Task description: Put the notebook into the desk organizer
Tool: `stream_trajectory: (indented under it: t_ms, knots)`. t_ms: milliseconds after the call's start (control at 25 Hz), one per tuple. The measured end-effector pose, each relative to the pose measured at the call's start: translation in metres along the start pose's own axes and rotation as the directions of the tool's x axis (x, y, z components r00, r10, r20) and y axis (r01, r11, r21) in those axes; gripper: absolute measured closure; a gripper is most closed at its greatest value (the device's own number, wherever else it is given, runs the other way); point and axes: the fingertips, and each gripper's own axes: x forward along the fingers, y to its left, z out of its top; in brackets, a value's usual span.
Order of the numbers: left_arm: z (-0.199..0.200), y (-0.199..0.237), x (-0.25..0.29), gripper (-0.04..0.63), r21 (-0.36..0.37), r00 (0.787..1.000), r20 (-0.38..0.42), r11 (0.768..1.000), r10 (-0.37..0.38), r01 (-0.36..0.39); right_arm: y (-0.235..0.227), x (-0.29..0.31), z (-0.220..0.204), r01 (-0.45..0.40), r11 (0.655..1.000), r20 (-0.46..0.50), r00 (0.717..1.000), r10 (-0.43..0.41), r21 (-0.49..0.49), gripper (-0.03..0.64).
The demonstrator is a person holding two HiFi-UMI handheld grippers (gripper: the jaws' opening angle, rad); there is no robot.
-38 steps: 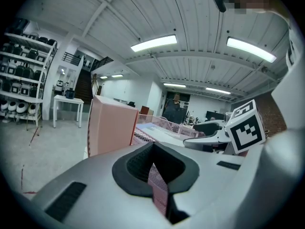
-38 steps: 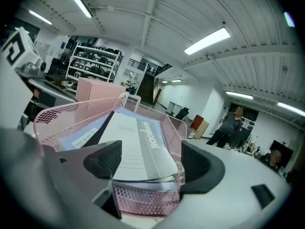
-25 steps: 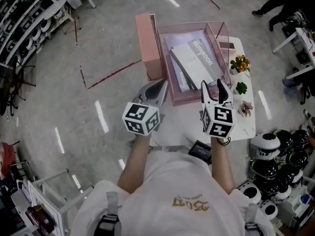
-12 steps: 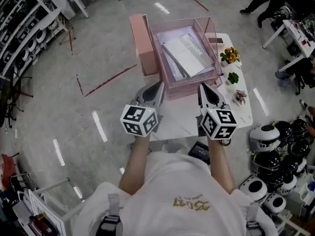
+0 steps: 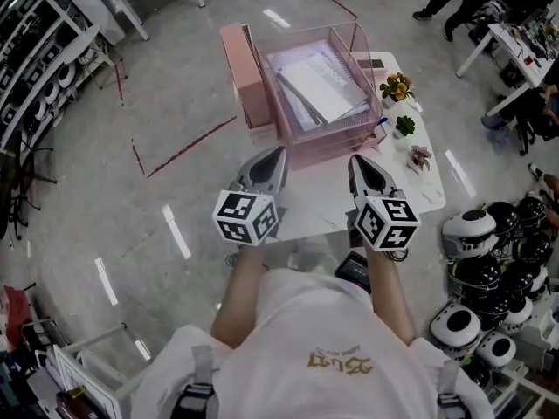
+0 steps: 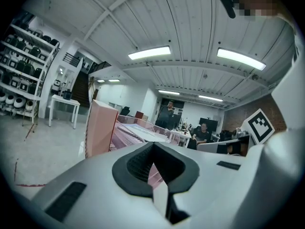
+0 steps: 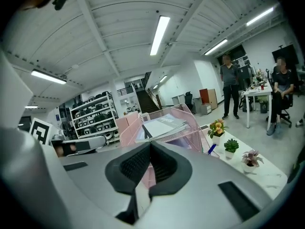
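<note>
The pink wire desk organizer point(image 5: 345, 142) stands on the far half of a white table point(image 5: 419, 190). A white spiral notebook point(image 5: 321, 85) lies in its top tray, on other papers. Both grippers hover over the table's near edge, short of the organizer. My left gripper point(image 5: 278, 154) is shut and empty. My right gripper point(image 5: 356, 162) is shut and empty too. In the left gripper view the closed tips point(image 6: 152, 147) point at the organizer's pink side panel point(image 6: 101, 128). In the right gripper view the closed tips point(image 7: 150, 144) point at the organizer point(image 7: 183, 130) and notebook point(image 7: 164, 123).
A pink upright box point(image 5: 240, 72) stands against the organizer's left side. Three small potted plants point(image 5: 397, 85) point(image 5: 403, 125) point(image 5: 419, 157) and a blue pen point(image 5: 377, 122) sit along the table's right. Helmets point(image 5: 489, 269) are stacked on the floor at right, shelves point(image 5: 35, 51) at left. People point(image 7: 231, 85) stand beyond.
The right gripper's jaws, open a second ago, have closed on nothing. Both grippers have drawn back from the organizer towards the person; the notebook stays in the top tray.
</note>
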Motion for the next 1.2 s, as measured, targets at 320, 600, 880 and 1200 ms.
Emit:
stream_trajectory:
  t_ms: [320, 600, 880, 1200]
  knots:
    - [-0.0023, -0.0011, -0.0068, 0.580, 0.004, 1.000, -0.004, 1.000, 0.006, -0.006, 0.0032, -0.0048, -0.0041, 0.006, 1.000, -0.005, 1.000, -0.006, -0.015, 0.604]
    - [-0.0046, -0.0015, -0.0067, 0.580, 0.000, 1.000, -0.004, 1.000, 0.007, -0.007, 0.0005, -0.0064, -0.0061, 0.022, 0.999, -0.008, 1.000, -0.022, -0.034, 0.604]
    - [-0.0044, -0.0006, -0.0070, 0.580, -0.001, 1.000, -0.003, 1.000, 0.012, -0.012, 0.0001, -0.0060, -0.0062, 0.029, 0.998, -0.011, 0.999, -0.030, -0.056, 0.606]
    - [-0.0045, 0.0019, -0.0081, 0.580, -0.003, 1.000, -0.002, 1.000, 0.016, -0.016, 0.0037, -0.0043, -0.0073, 0.018, 0.998, -0.015, 1.000, -0.018, -0.059, 0.606]
